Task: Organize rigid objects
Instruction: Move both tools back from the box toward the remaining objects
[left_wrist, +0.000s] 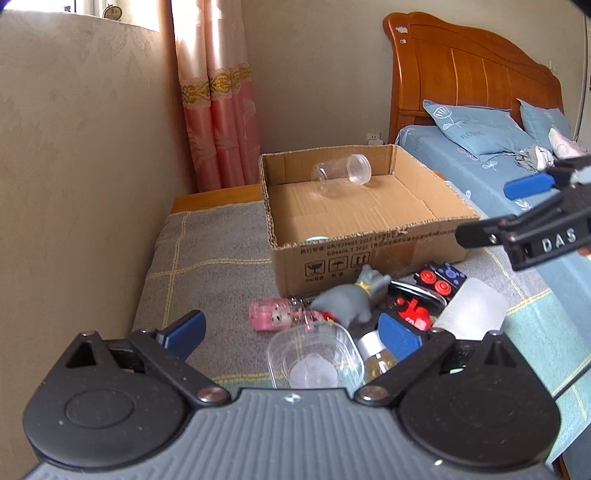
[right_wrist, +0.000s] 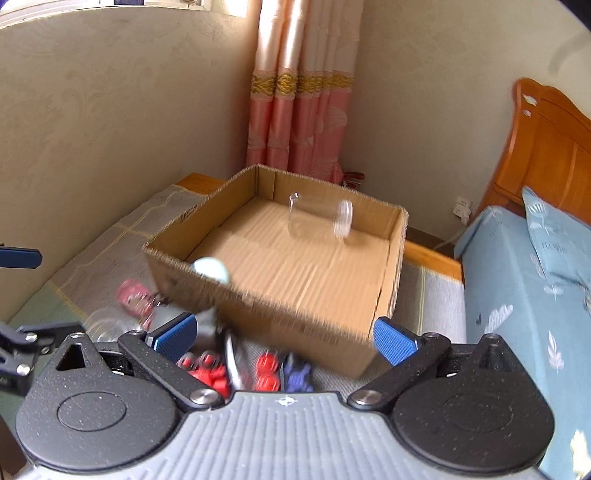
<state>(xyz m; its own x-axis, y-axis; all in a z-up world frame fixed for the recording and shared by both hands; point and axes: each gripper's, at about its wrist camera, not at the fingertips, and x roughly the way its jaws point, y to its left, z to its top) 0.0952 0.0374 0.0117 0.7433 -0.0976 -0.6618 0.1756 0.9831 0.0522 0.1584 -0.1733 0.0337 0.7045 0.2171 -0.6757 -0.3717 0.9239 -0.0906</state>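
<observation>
Left claw (left_wrist: 291, 330) spread wide, nothing between the pads, poised over the near edge of the clutter. Right claw (right_wrist: 282, 334) likewise wide and empty, hanging just before the near wall of the cardboard box (right_wrist: 236, 295); view from it smeared by motion, so small items there hard to tell apart. Directly under left claw: clear square container (left_wrist: 314, 354), touching a small bottle (left_wrist: 380, 360) and a frosted white cup (left_wrist: 471, 314). Just beyond, packed tight: grey toy figure (left_wrist: 351, 299), pink keychain toy (left_wrist: 273, 315), red-and-black blocks (left_wrist: 432, 286). All resting on a checked blanket (left_wrist: 207, 258) over the surface, soft and uneven. Risks, as judged: closing on the clear container likely to nudge bottle or cup aside, maybe over the blanket's edge; slick transparent walls prone to slipping from the pads; keychain ring apt to snag a neighbour and drag it. Farther off, in the box, one clear jar (left_wrist: 341, 171) lying on its side, free to roll if anything dropped in strikes it. Both claws close together near the pile, so collision possible.
</observation>
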